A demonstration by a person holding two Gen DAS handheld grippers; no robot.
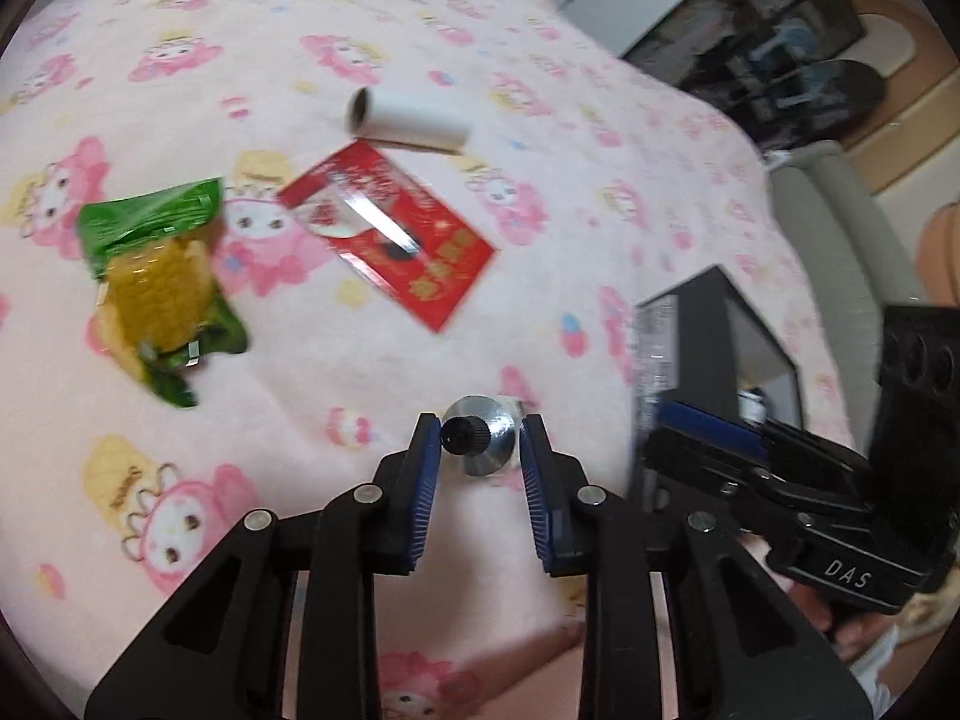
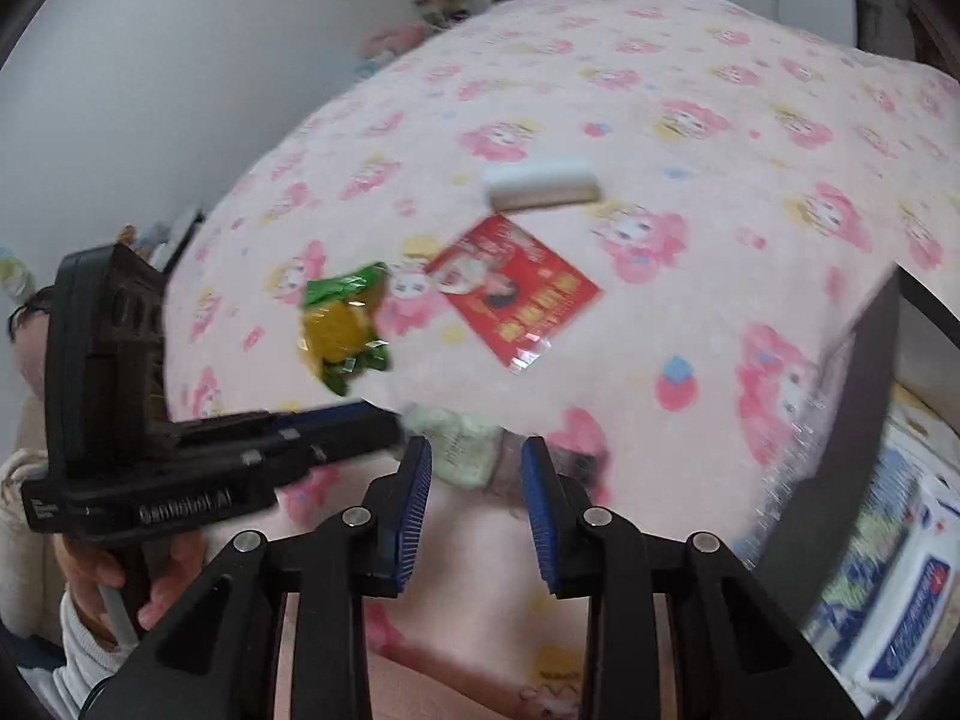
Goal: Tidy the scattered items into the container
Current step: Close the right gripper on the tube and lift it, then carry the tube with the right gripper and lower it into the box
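Tube (image 1: 480, 435) between left gripper (image 1: 480, 441) jaws; unclamped

We are in a home, most likely a bedroom: ahead of the jaws spreads a bed under a soft pink blanket (image 1: 372, 18) printed with cartoon characters. Past its far edge, up and to the right of the left jaws, we see a dark cabinet (image 1: 774, 30) with glass fronts and small household things inside. Left of the right jaws rises a plain pale wall (image 2: 150, 90), with a few small trinkets (image 2: 129, 235) at the bed's edge.
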